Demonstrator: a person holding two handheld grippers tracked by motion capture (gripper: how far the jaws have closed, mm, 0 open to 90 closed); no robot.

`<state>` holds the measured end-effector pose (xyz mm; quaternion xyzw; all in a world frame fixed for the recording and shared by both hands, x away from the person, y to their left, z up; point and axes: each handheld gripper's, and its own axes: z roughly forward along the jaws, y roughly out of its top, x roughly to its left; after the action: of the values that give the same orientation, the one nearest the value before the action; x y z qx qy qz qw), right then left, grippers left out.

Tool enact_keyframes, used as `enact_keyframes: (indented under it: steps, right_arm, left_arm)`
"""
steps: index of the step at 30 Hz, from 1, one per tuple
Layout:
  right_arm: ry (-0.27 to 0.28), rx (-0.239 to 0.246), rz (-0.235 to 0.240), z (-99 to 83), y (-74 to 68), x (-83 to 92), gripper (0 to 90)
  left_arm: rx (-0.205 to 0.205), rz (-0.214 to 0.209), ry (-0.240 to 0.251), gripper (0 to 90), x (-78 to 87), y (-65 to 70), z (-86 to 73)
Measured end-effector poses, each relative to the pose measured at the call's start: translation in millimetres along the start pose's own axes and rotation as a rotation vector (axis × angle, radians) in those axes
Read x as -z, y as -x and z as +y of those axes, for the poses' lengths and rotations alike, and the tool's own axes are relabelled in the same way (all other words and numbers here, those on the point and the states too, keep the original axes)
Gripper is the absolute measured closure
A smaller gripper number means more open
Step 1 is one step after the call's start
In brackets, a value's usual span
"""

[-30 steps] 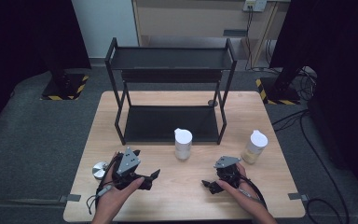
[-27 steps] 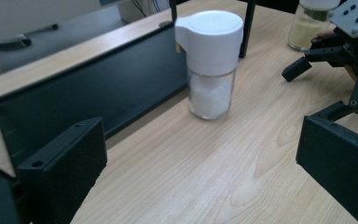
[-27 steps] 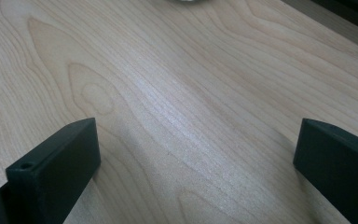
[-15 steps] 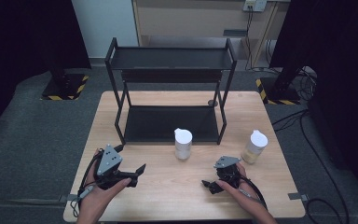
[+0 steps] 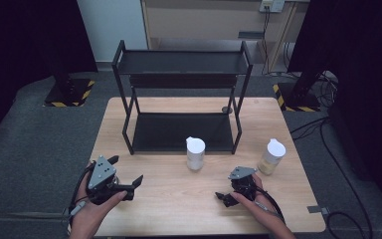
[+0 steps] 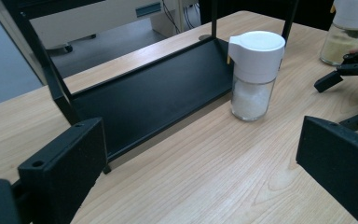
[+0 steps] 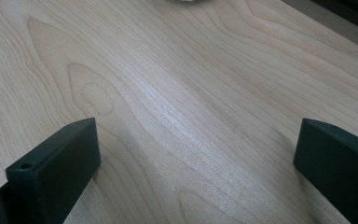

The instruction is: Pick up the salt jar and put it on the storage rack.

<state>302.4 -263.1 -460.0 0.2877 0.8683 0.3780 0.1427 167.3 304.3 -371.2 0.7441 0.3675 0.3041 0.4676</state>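
- pretty much nothing done yet imo: the left gripper (image 5: 129, 186) and right gripper (image 5: 225, 197) both sit low over the table (image 5: 179, 209) with jaws spread wide and nothing between them
- the white-capped shaker (image 6: 254, 74) stands on the wood just in front of the rack (image 5: 179, 94), at about 1 o'clock from the left gripper, untouched
- yellow-filled jar (image 5: 271, 157) is at 1 o'clock of the right gripper, its top cut off in the left gripper view
- can't make out any labels
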Motion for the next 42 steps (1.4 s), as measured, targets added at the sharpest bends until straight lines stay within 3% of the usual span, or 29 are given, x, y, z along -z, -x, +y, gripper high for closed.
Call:
enact_keyframes:
  steps: [17,24,42]
  right_arm:
    - [0.000,0.000,0.000,0.0,0.0,0.0,1.1]
    - [0.000,0.000,0.000,0.0,0.0,0.0,1.1]
    - [0.000,0.000,0.000,0.0,0.0,0.0,1.1]
  left_arm:
    - [0.017,0.065,-0.012,0.3,17.8,-4.4,-18.1]
    - [0.021,0.073,-0.024,0.2,19.7,-8.6,-20.9]
    - [0.035,0.086,-0.146,0.5,6.9,-15.1,-34.2]
